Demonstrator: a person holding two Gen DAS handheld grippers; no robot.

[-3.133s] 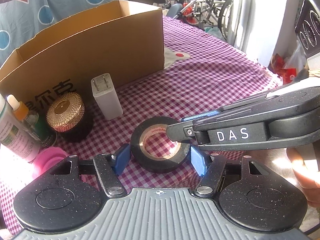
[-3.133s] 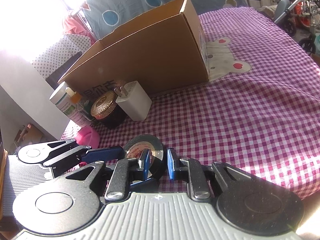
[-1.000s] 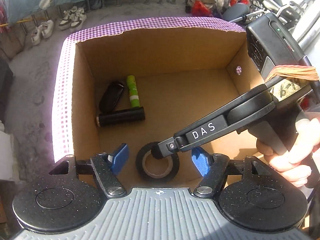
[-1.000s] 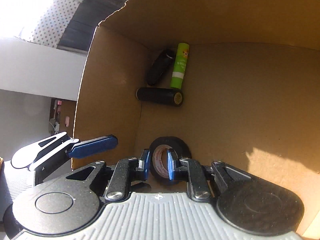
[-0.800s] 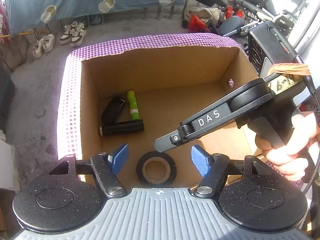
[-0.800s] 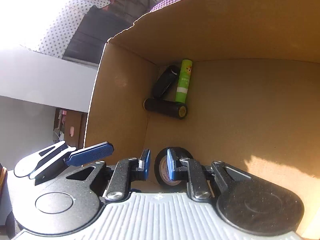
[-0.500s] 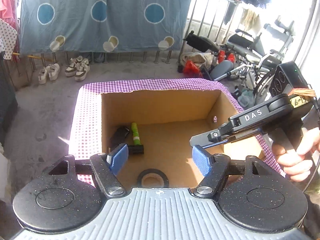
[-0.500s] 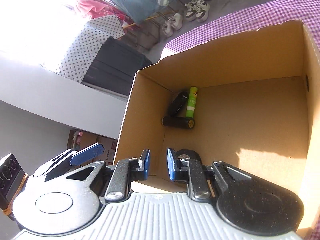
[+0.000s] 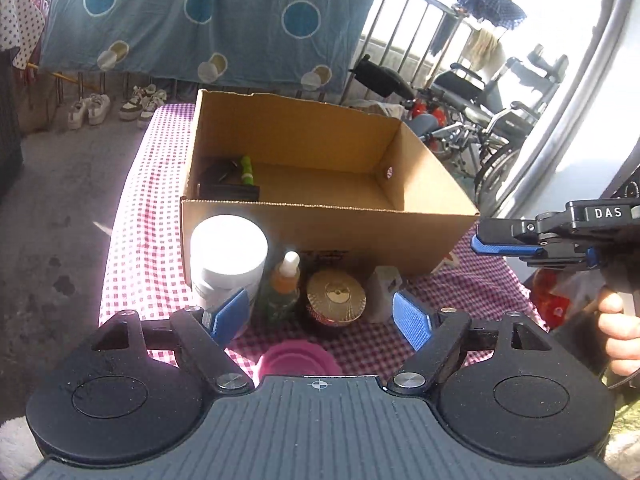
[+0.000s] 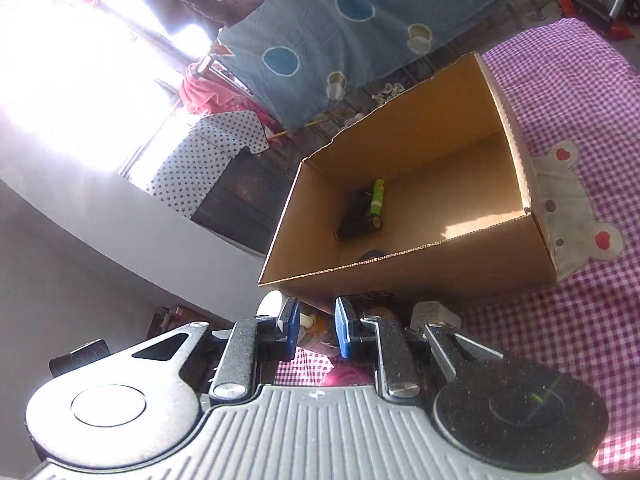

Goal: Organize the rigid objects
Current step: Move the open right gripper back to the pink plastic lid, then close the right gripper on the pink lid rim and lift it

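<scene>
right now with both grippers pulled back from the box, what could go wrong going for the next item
The white jar, dropper bottle, gold-lidded jar and white charger stand tightly packed against the cardboard box. The left gripper, whose jaws have just been opening, may knock a neighbour over. The tall, narrow dropper bottle looks likeliest to tip. The pink cup, right under the gripper, could get bumped.

- Hard sunlight everywhere; the window (image 10: 80,60) in the right wrist view blows out to pure white glare.
- A bright sun patch cuts across the cardboard box (image 10: 480,216) floor, near wall in shadow.
- Left wrist view: white jar (image 9: 228,256) overexposed, detail lost.
- Fisheye bends edges; mild softness throughout.
</scene>
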